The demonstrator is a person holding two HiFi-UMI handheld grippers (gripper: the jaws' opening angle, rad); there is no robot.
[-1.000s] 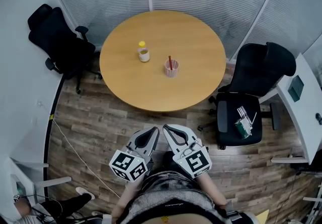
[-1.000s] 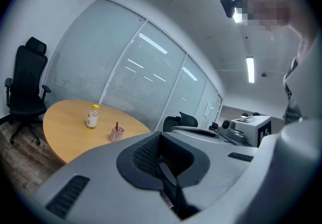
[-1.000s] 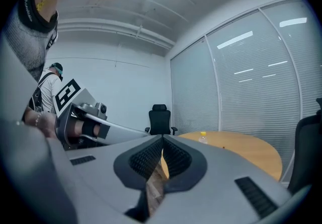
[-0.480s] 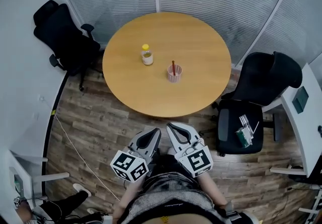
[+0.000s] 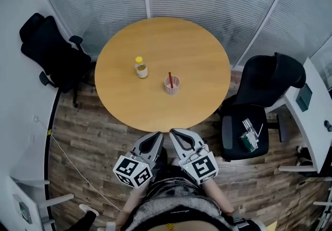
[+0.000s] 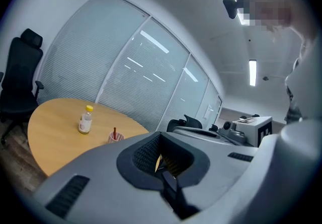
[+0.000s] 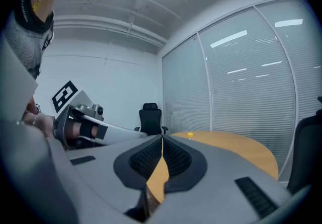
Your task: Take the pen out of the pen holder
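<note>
A black office chair (image 5: 49, 51) stands at the far left, by the wall. Next comes the round wooden table (image 5: 197, 53), with a small bottle (image 5: 141, 67) with a yellow cap standing upright left of centre. Just right of it and a little nearer the person sits the pink pen holder (image 5: 171, 85), and the red pen (image 5: 170, 79) stands upright inside it, its tip rising above the rim. To the right of the table is a second black chair (image 5: 259, 100) with a green-and-white item (image 5: 248, 139) lying on its seat (too small to tell what it is).

Below the table's near edge, close to the person's body, both tools are held side by side and well apart from the pen holder. The left gripper (image 5: 160, 134) has its jaws pressed together with nothing between them; its own view shows the bottle (image 6: 86, 120) and the pen holder (image 6: 116, 137) beyond. The right gripper (image 5: 173, 132) is likewise closed and empty, tips meeting (image 7: 162, 140).
</note>
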